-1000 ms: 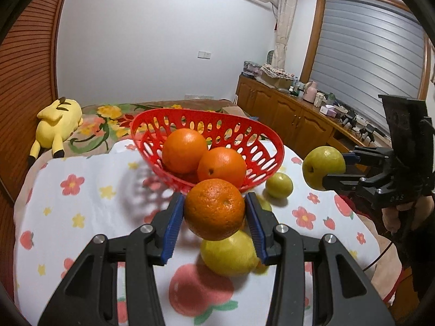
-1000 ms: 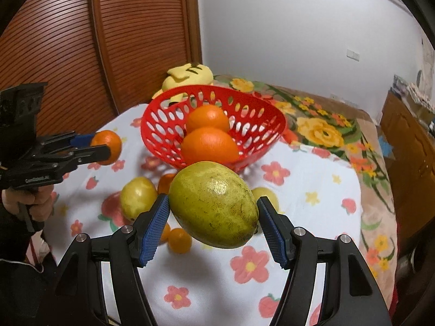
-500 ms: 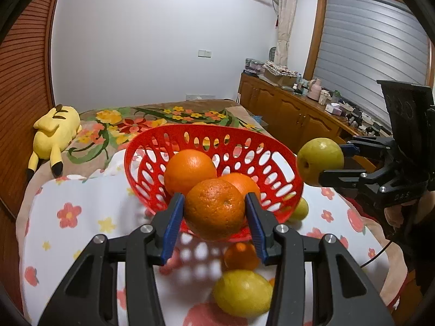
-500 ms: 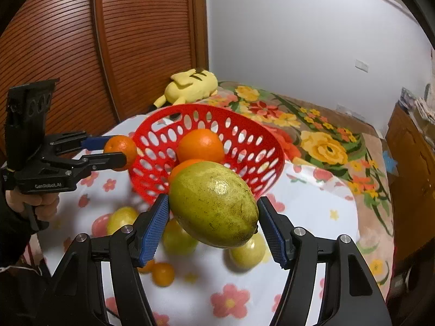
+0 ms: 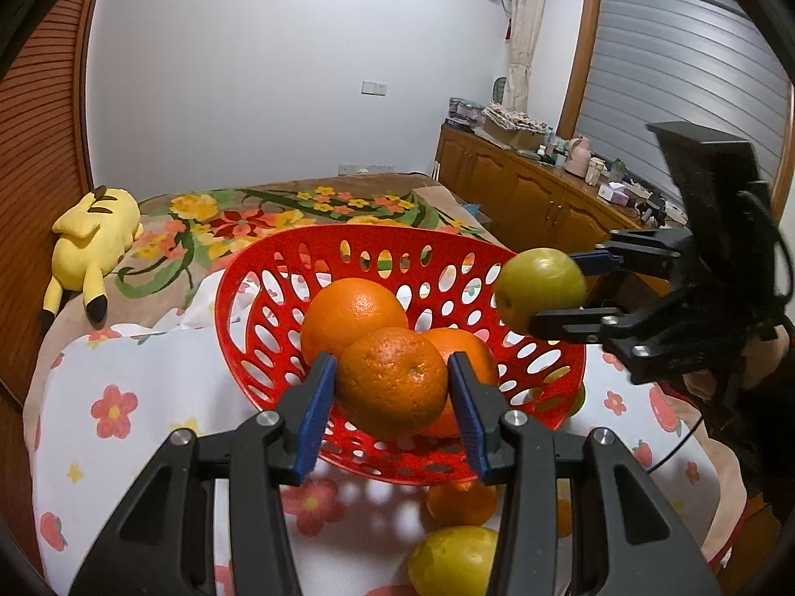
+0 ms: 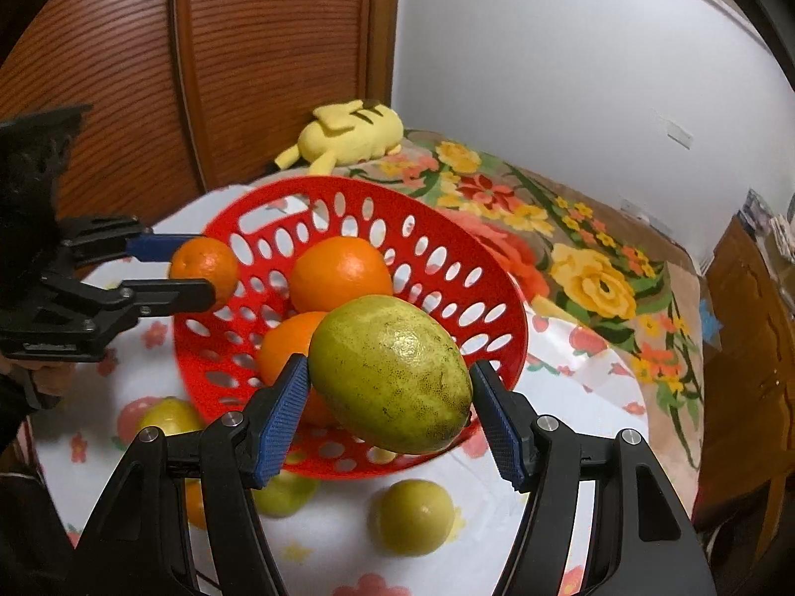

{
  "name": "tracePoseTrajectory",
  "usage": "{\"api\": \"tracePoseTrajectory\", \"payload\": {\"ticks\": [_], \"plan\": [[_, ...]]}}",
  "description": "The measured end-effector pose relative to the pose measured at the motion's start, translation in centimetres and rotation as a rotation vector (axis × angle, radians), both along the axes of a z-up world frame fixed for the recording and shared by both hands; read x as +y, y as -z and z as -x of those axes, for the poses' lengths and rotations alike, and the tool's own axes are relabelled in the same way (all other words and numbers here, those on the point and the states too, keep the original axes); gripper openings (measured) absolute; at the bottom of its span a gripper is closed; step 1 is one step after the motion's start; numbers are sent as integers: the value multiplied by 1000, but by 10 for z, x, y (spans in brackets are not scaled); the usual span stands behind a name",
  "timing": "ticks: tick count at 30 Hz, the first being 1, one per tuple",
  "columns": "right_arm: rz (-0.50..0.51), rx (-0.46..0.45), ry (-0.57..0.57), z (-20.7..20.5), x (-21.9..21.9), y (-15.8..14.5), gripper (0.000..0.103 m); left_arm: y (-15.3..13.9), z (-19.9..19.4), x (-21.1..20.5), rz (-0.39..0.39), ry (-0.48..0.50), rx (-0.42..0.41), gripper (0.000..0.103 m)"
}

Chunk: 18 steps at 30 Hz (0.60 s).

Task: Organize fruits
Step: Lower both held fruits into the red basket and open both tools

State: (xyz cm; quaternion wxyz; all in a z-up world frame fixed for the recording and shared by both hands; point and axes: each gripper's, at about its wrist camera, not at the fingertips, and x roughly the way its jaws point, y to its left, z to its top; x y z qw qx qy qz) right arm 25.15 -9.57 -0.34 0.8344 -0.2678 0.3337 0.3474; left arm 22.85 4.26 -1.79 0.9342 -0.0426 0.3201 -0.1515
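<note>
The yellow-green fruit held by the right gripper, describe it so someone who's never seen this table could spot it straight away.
Find the red perforated plastic basket on the flowered tablecloth; two round oranges lie inside. At its near rim the right gripper clamps an egg-shaped yellow-green fruit in the air. It is bigger than the yellow-green fruits on the cloth, and brown-speckled.

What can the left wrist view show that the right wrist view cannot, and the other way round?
Only the left wrist view shows the wooden cabinets and the window shutter. Only the right wrist view shows the yellow-green fruit lying on the cloth in front of the basket. Both show the red basket with two oranges inside, the yellow plush toy, the left tongs holding an orange, and the right tongs holding a green fruit.
</note>
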Motion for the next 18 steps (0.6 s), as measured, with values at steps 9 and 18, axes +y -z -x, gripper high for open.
{"api": "tracePoseTrajectory", "payload": {"ticks": [9, 18], "plan": [[61, -4, 6, -29, 19, 12, 68, 1, -5, 1, -7, 5, 4, 44], [75, 21, 21, -46, 27, 18, 68, 5, -9, 4, -8, -1, 10, 44]]}}
